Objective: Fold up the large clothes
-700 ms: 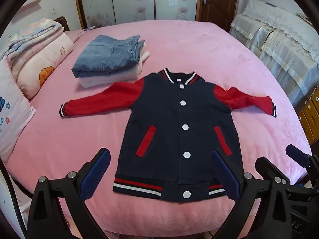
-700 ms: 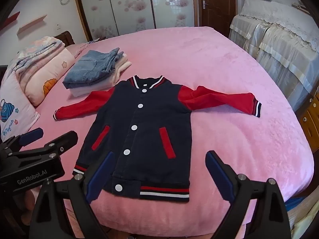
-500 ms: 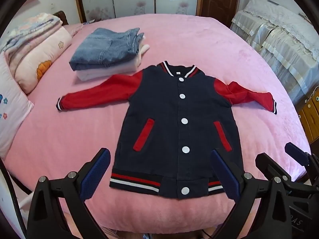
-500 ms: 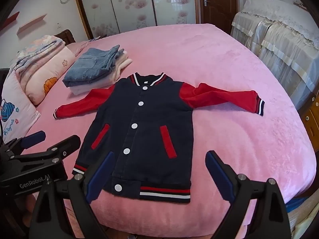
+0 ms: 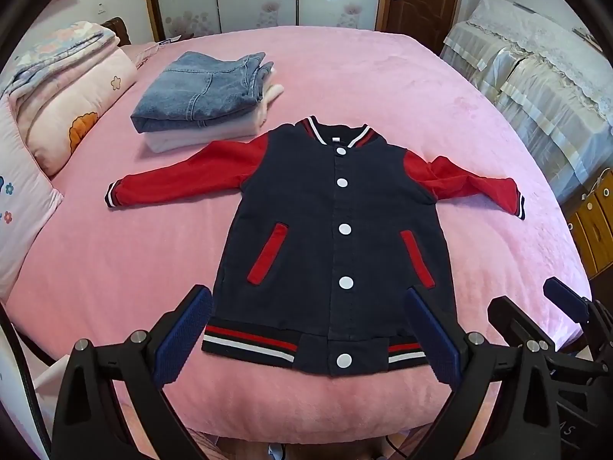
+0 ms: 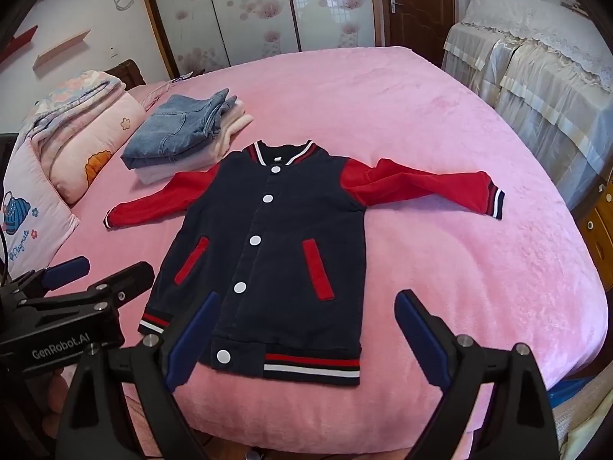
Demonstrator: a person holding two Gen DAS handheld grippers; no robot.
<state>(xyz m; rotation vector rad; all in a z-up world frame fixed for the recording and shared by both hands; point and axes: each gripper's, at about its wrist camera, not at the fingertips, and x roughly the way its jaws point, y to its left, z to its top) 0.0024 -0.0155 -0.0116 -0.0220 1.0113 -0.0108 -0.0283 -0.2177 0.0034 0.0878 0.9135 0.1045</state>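
Observation:
A navy baseball jacket [image 5: 329, 230] with red sleeves and white snaps lies flat, front up, on the pink bed [image 5: 115, 268], sleeves spread to both sides. It also shows in the right wrist view [image 6: 276, 237]. My left gripper [image 5: 306, 337] is open and empty, hovering above the jacket's striped hem. My right gripper [image 6: 306, 337] is open and empty above the hem's right part. Each gripper shows at the edge of the other's view: the right one [image 5: 551, 318], the left one [image 6: 88, 283].
A folded stack with blue jeans on top [image 5: 203, 92] lies beyond the left sleeve. Pillows and a folded quilt [image 5: 69, 88] sit at the left. Lace-covered furniture [image 5: 536, 76] stands at the right, wardrobe doors and a brown door at the back.
Both grippers have drawn slightly back and up from the bed, so the jacket sits a little farther away. Both stay open. The jacket has not moved.

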